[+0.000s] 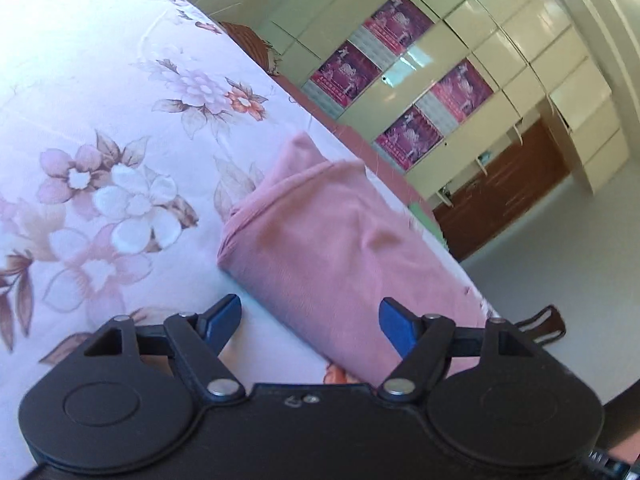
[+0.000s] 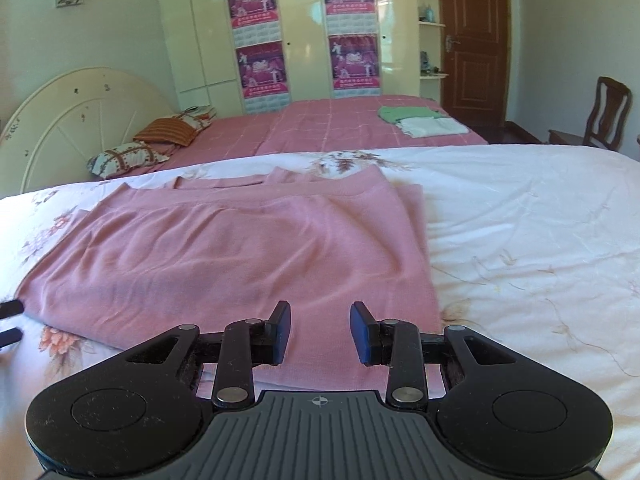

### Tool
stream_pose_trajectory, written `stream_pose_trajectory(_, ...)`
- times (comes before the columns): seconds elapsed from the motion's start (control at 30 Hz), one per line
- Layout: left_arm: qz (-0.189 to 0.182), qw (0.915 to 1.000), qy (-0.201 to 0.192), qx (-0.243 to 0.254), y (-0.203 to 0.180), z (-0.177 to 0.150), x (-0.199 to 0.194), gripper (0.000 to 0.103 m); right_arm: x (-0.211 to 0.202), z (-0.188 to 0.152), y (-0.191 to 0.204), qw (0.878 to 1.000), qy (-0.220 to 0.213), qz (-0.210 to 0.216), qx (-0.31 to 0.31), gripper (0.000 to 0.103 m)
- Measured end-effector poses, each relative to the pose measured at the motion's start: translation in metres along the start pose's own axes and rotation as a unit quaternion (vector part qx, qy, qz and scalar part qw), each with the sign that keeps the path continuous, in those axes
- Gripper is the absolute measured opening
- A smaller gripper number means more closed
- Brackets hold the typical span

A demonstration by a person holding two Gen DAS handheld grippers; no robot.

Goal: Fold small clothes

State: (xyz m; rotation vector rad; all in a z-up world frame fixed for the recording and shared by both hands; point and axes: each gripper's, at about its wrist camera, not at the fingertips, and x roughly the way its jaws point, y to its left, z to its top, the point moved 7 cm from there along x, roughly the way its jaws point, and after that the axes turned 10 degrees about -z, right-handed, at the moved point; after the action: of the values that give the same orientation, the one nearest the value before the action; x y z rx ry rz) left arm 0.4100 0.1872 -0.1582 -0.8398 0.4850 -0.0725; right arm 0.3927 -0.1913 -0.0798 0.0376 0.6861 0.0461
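A pink garment (image 2: pixel 240 248) lies partly folded on a white floral bedspread (image 2: pixel 520 240). It also shows in the left wrist view (image 1: pixel 320 248), seen from its left end. My left gripper (image 1: pixel 310 320) is open and empty, its jaws standing wide over the garment's near edge. My right gripper (image 2: pixel 319 330) is open and empty, just above the garment's near right part. The left gripper's dark fingertips (image 2: pixel 10 308) show at the left edge of the right wrist view, beside the garment's left corner.
A second bed with a pink cover (image 2: pixel 340 128) stands behind, with pillows (image 2: pixel 128 156) and folded green and white clothes (image 2: pixel 420 120). A wardrobe with posters (image 2: pixel 304 32), a brown door (image 2: pixel 472 40) and a wooden chair (image 2: pixel 600 116) stand further back.
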Motion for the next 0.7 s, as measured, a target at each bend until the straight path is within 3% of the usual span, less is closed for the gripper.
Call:
stream_pose_trajectory(0.1,-0.023,0.9981,-0.024,-0.051,0.007,0.015,0.019,0.071,0.007,0.008,0.016,1.0,-0.007,0.006,-0.008,0.034)
stream_pose_trajectory(0.17,-0.037,0.9974,-0.026,-0.057,0.007,0.02,0.031,0.065,0.018,0.015,0.026,1.0,-0.009,0.006,-0.005,0.034)
stream_pose_trajectory(0.23,-0.04,0.9973,-0.022,-0.058,0.007,0.022,0.041,0.048,0.033,0.024,0.036,1.0,-0.006,0.008,-0.003,0.029)
stream_pose_trajectory(0.3,-0.036,0.9962,-0.028,-0.075,0.015,0.023,0.047,0.031,0.046,0.029,0.049,1.0,0.004,0.015,-0.005,0.0)
stream_pose_trajectory(0.33,-0.032,0.9957,-0.029,-0.081,0.018,0.024,0.05,0.018,0.052,0.032,0.057,1.0,0.004,0.019,-0.005,0.0)
stream_pose_trajectory(0.4,-0.032,0.9944,-0.025,-0.098,0.026,0.026,0.057,0.011,0.06,0.035,0.071,0.999,0.004,0.035,-0.006,0.0)
stream_pose_trajectory(0.57,-0.106,0.987,-0.075,-0.095,0.006,0.042,0.035,0.009,0.077,0.036,0.106,0.998,0.006,0.064,-0.018,0.0)
stream_pose_trajectory(0.6,-0.105,0.9873,-0.074,-0.093,0.008,0.041,0.035,0.009,0.077,0.036,0.112,0.997,0.003,0.074,-0.02,0.0)
stream_pose_trajectory(0.7,-0.056,0.9928,-0.033,-0.1,0.028,0.03,0.05,0.009,0.083,0.031,0.126,0.995,0.004,0.093,-0.034,0.0)
